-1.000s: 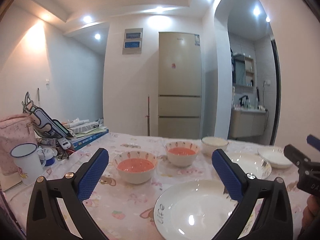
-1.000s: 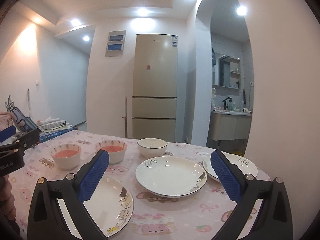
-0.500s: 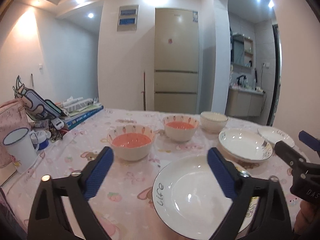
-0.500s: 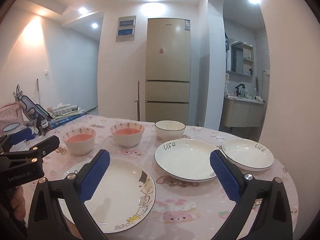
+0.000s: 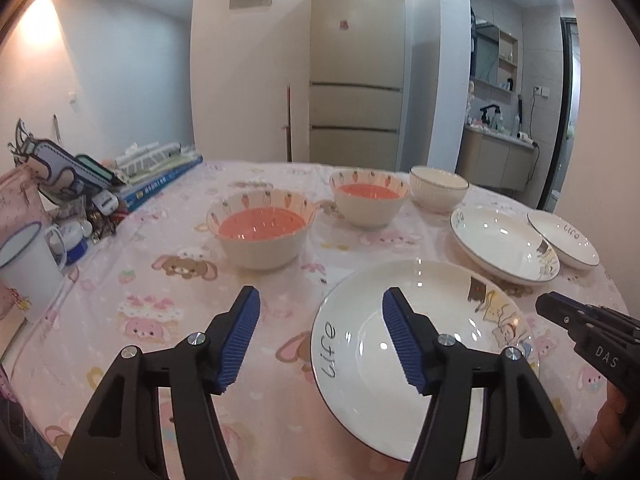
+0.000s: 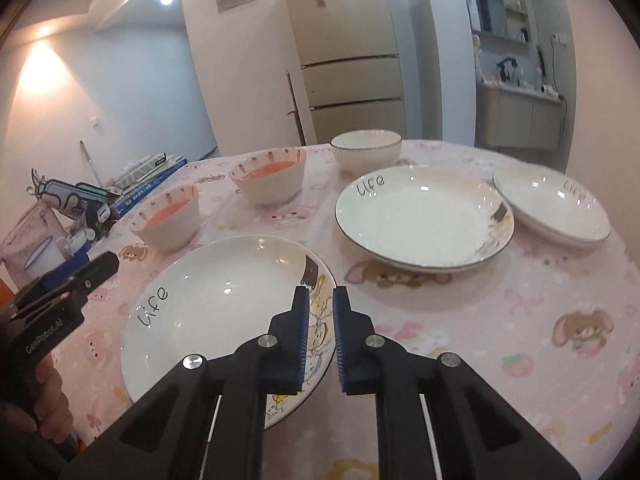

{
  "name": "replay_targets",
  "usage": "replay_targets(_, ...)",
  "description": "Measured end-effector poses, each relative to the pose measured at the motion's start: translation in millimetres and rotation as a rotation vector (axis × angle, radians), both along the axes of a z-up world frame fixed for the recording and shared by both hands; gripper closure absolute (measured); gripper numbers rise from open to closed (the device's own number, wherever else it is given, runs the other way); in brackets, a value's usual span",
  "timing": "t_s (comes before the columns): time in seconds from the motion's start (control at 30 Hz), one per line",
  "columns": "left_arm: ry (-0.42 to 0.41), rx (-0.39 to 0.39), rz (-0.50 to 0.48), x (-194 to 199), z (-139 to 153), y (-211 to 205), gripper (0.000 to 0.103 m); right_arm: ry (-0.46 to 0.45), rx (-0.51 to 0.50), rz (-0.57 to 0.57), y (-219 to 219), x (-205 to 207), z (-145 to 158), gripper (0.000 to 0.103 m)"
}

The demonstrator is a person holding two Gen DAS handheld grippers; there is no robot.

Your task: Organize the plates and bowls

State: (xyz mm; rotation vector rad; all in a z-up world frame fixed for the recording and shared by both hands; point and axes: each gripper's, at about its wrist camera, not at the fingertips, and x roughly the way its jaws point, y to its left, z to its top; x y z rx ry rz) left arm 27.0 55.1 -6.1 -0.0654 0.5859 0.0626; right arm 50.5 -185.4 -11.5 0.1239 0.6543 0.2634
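Observation:
Three white "life" plates lie on the pink tablecloth: a near plate [image 6: 224, 304] [image 5: 412, 356], a middle plate [image 6: 424, 220] [image 5: 504, 244] and a far-right plate [image 6: 556, 208] [image 5: 568, 240]. Two carrot-print bowls with pink insides [image 5: 262, 232] [image 5: 370, 202] and a plain white bowl [image 5: 438, 194] stand behind them. My left gripper [image 5: 320, 340] is open, straddling the near plate's left rim. My right gripper [image 6: 320, 336] has its jaws nearly closed around the near plate's right rim, with a narrow gap still showing.
At the table's left edge stand a white enamel mug [image 5: 26, 264], a pink bag [image 5: 16, 200], books [image 5: 160, 184] and small clutter. A fridge [image 5: 356, 64] stands behind the table. The pink tablecloth [image 6: 500, 320] has bare cloth at the right front.
Both grippers tilted down and moved toward the near plate. The right gripper's jaws closed from wide open to nearly shut at the plate's rim. The left jaws narrowed somewhat.

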Motion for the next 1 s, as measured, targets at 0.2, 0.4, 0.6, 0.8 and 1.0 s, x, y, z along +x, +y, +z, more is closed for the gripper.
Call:
replay_targets(0.2, 0.051, -0.090, 0.049, 7, -10, 20, 0.040, 0.007, 0.021, -0.021, -7, 0, -4, 0.090)
replay_targets(0.4, 0.106, -0.188, 0.020, 11, -21, 30, 0.040, 0.080, 0.089, -0.032, -16, 11, -16, 0.090)
replay_targets(0.6, 0.120, -0.264, 0.003, 16, -27, 31, 0.041, 0.085, 0.089, -0.002, -9, 13, -21, 0.090)
replay_targets(0.8, 0.187, -0.259, -0.022, 25, -38, 24, 0.078, 0.078, 0.076, -0.032, -10, 13, -20, 0.090)
replay_targets(1.0, 0.184, -0.266, -0.002, 24, -39, 29, 0.078, 0.114, 0.094, -0.049, -14, 18, -26, 0.090)
